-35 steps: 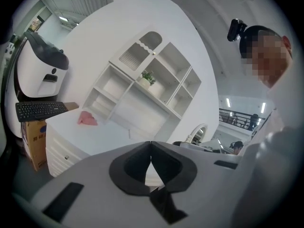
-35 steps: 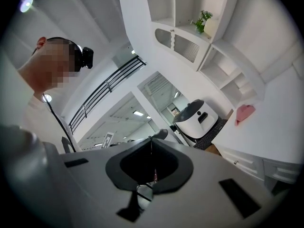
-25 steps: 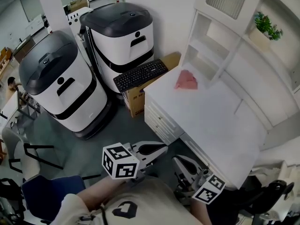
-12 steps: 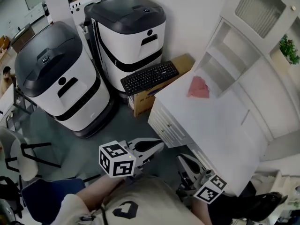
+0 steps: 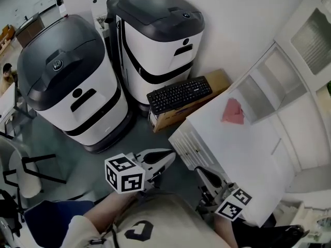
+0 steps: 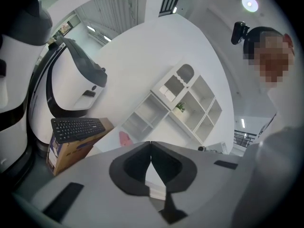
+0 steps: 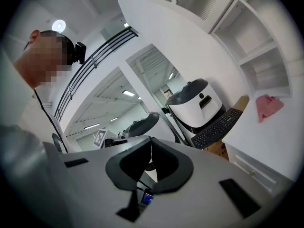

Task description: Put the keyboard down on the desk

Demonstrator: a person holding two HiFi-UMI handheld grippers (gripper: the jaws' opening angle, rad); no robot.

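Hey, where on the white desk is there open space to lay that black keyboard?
The desk is bare from the pink cloth forward to its near edge, alongside the shelf unit. The corner by the cloth is tighter. The keyboard lies on the cardboard box.

White wall (image 5: 243,30) ahead of me, grey floor (image 5: 57,156) below, dark-lidded white machine (image 5: 67,87) and its twin (image 5: 155,40) side by side, cardboard box (image 5: 176,117) beside them, white desk (image 5: 248,154) with drawers, cubby shelving (image 5: 269,81) to my right, chair (image 5: 23,182) at my left, round ceiling lamp (image 6: 250,4) overhead.
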